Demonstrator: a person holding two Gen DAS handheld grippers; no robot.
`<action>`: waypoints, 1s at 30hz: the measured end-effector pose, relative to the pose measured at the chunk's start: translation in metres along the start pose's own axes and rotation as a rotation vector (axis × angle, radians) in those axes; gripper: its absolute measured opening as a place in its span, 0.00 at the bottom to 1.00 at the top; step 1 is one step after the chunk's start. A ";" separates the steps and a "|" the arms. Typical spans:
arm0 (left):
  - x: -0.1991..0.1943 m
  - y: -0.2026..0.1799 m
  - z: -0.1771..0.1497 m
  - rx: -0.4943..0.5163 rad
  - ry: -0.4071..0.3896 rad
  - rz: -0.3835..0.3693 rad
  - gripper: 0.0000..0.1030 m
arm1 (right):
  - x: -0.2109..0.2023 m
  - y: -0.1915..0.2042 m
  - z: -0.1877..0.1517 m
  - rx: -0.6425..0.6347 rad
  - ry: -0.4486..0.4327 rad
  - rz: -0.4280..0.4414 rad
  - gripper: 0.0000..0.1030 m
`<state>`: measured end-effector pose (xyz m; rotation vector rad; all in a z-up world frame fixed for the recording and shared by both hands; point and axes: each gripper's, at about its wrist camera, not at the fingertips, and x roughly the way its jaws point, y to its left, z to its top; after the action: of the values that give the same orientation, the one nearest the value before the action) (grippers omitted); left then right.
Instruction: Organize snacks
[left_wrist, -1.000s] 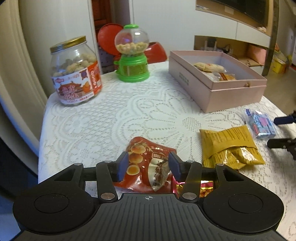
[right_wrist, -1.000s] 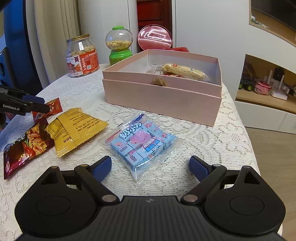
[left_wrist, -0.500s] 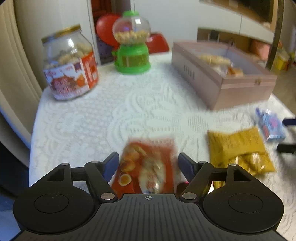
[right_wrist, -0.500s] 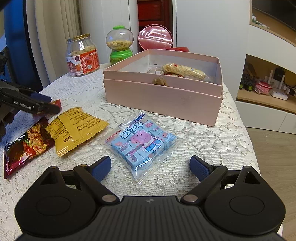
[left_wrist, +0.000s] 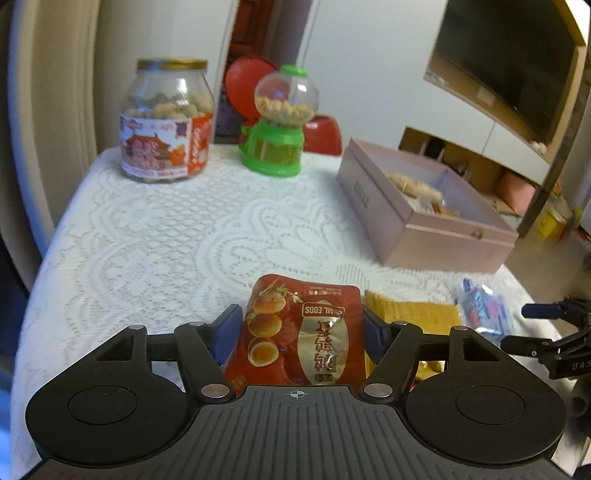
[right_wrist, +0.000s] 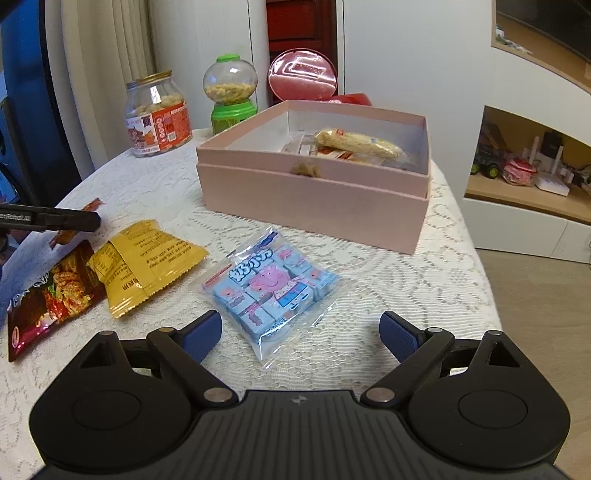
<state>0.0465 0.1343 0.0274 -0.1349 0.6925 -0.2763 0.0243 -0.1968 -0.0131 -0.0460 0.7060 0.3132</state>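
My left gripper (left_wrist: 301, 332) is shut on a red quail-egg packet (left_wrist: 295, 332) and holds it up off the table; its tip also shows in the right wrist view (right_wrist: 74, 221). My right gripper (right_wrist: 299, 332) is open and empty, its jaws either side of a blue cartoon-pig candy packet (right_wrist: 271, 286) lying flat. A yellow snack packet (right_wrist: 144, 262) and a dark red snack packet (right_wrist: 51, 295) lie to the left. The pink open box (right_wrist: 314, 199) holds several snacks behind.
A glass jar of snacks (left_wrist: 166, 122) and a green gumball dispenser (left_wrist: 277, 122) stand at the far table edge on the white lace cloth (left_wrist: 166, 236). A red round tin (right_wrist: 303, 77) stands behind the box. Shelves with toys are to the right.
My left gripper opened wider, closed on the red quail-egg packet and lifted it, tilting up toward the box. The right gripper stayed still over the blue packet.
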 end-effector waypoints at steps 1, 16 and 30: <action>-0.005 -0.001 0.001 -0.009 -0.007 0.014 0.70 | -0.004 0.001 0.001 -0.009 -0.004 0.002 0.90; -0.073 -0.018 -0.013 -0.039 -0.053 0.188 0.71 | 0.006 0.084 0.055 -0.250 -0.057 0.266 0.90; -0.062 -0.057 -0.025 0.062 0.018 0.111 0.71 | 0.036 0.088 0.065 -0.274 0.169 0.285 0.66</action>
<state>-0.0273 0.0971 0.0588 -0.0344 0.7062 -0.1931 0.0648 -0.0933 0.0186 -0.2357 0.8350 0.6841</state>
